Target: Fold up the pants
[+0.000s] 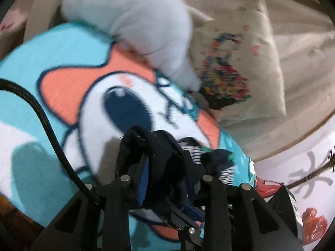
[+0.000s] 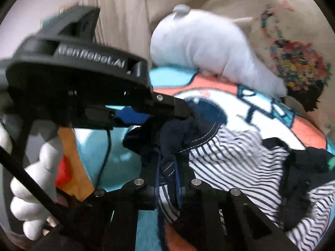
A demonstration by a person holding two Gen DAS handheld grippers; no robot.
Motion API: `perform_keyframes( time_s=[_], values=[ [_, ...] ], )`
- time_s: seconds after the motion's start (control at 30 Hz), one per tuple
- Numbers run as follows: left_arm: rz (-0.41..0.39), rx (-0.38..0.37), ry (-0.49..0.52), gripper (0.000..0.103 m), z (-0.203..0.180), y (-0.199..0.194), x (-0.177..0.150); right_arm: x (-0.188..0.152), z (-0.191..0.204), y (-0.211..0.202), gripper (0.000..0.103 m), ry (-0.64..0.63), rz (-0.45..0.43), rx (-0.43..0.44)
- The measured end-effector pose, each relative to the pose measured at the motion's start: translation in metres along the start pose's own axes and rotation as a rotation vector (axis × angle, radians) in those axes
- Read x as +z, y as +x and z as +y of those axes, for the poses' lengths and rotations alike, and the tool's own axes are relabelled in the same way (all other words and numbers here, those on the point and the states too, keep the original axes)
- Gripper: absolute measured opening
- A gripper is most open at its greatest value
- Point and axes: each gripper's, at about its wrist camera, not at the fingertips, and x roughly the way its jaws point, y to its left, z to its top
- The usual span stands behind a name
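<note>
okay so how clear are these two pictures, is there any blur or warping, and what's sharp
Left wrist view: motion blur smears the blanket and white plush; the left tool clamping the pants stays fairly crisp. Right wrist view: same smear on the printed cushion; the right tool is sharper. Both bulge, with dark fisheye corners.

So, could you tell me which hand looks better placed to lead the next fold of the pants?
Probably the right: its tongs pinch the striped pants with most fabric spread beside them. The left tongs clamp only a dark bunched edge.
</note>
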Motion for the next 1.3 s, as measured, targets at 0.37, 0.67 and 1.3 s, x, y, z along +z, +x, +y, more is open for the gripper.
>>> perform_keyframes(
  time_s=[0.37, 0.67, 1.3],
  values=[
    [0.129, -0.116, 0.297, 0.029, -0.163, 0.067, -0.032, -0.052, -0.118, -0.118, 0.012, 0.336, -0.189, -0.056],
    [0.084, -0.074, 0.271, 0.047, -0.162, 0.058, -0.045, -0.098, -0.196, -0.167, 0.037, 0.581, -0.238, -0.181],
    [0.027, 0.046, 0.128, 0.050, -0.087, 0.042, -0.051, -0.052, -0.170, -0.086, 0.021, 0.398, -0.020, -0.197]
  ],
)
